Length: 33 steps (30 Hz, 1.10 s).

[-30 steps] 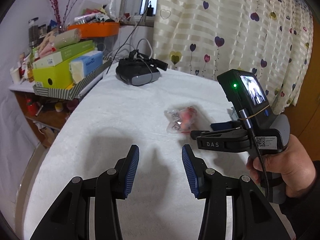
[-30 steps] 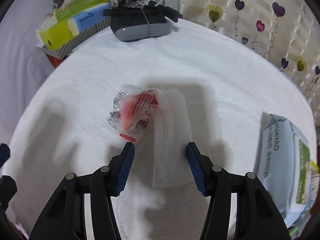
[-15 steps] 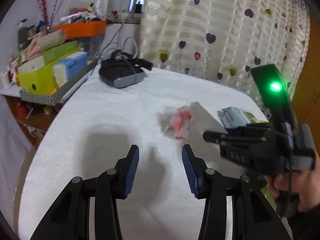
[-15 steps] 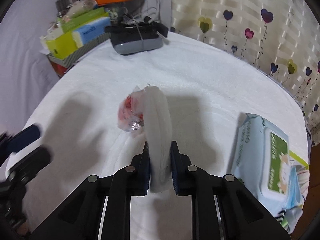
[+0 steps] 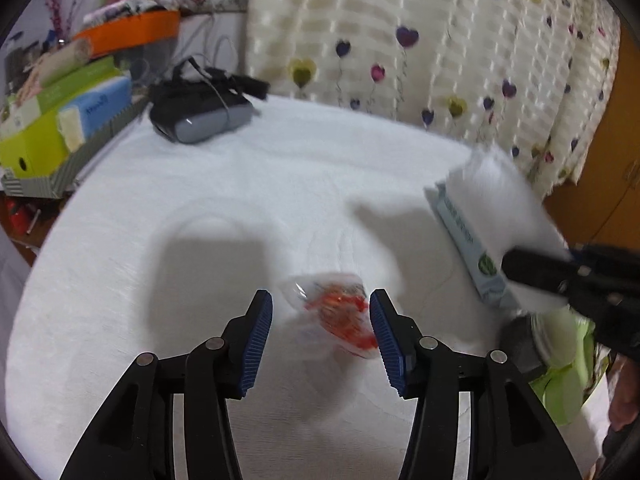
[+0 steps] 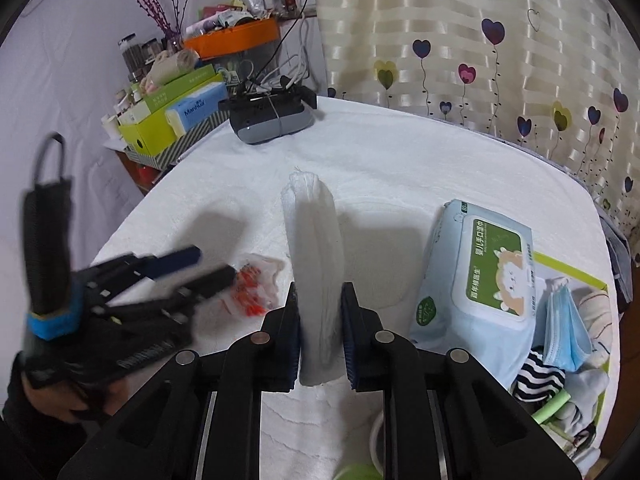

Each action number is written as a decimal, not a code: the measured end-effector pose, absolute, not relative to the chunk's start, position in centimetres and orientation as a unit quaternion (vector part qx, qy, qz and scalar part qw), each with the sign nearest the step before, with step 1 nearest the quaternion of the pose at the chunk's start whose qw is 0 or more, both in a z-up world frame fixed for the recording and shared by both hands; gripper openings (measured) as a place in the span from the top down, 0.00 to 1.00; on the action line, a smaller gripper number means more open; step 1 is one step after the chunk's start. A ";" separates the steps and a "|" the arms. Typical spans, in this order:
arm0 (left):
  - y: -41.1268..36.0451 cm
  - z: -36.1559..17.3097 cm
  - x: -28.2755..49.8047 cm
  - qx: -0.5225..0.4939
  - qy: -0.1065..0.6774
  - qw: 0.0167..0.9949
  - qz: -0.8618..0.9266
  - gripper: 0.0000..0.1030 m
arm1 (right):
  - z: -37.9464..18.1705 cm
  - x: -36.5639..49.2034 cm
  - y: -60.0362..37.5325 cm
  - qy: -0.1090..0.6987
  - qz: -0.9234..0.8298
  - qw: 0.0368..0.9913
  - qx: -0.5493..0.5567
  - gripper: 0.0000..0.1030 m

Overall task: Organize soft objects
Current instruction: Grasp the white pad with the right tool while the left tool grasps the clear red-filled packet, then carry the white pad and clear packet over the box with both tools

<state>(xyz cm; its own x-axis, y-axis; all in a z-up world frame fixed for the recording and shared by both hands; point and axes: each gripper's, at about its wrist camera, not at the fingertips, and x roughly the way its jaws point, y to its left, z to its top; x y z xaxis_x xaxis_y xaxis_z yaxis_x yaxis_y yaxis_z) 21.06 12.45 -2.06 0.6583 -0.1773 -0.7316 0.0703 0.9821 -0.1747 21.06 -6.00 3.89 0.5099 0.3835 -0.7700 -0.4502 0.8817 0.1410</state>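
Right tongs [image 6: 320,332] clamp a folded white cloth [image 6: 314,248] (edge-on, limp). Left tongs [image 5: 321,328], opening, straddle a crinkled clear packet [image 5: 340,316] with red contents; wipes pack [image 6: 476,276] at three o'clock.

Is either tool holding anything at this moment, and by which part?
The right tool grips the white folded pad near its lower end. The left tool, jaws opening, straddles the small clear packet without holding it.
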 end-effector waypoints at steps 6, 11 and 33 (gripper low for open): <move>9.9 -3.6 21.7 -0.041 0.431 0.898 -0.074 0.51 | 3.6 21.0 -6.5 0.431 0.250 0.866 -0.030 0.82; 9.2 -3.7 21.8 -0.019 0.429 0.901 -0.057 0.60 | 3.9 20.5 -7.2 0.425 0.251 0.869 -0.024 0.82; 9.5 1.0 16.2 -0.014 0.348 0.937 -0.031 0.85 | 5.9 16.5 -8.4 0.393 0.264 0.881 -0.010 0.82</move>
<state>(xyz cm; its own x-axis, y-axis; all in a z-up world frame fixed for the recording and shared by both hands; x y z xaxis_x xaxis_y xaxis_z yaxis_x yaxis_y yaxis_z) 16.21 9.48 0.97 0.7557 -0.0674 -0.6515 0.0483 0.9977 -0.0472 16.48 -8.44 5.91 0.5518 0.4573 -0.6974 -0.4734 0.8602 0.1895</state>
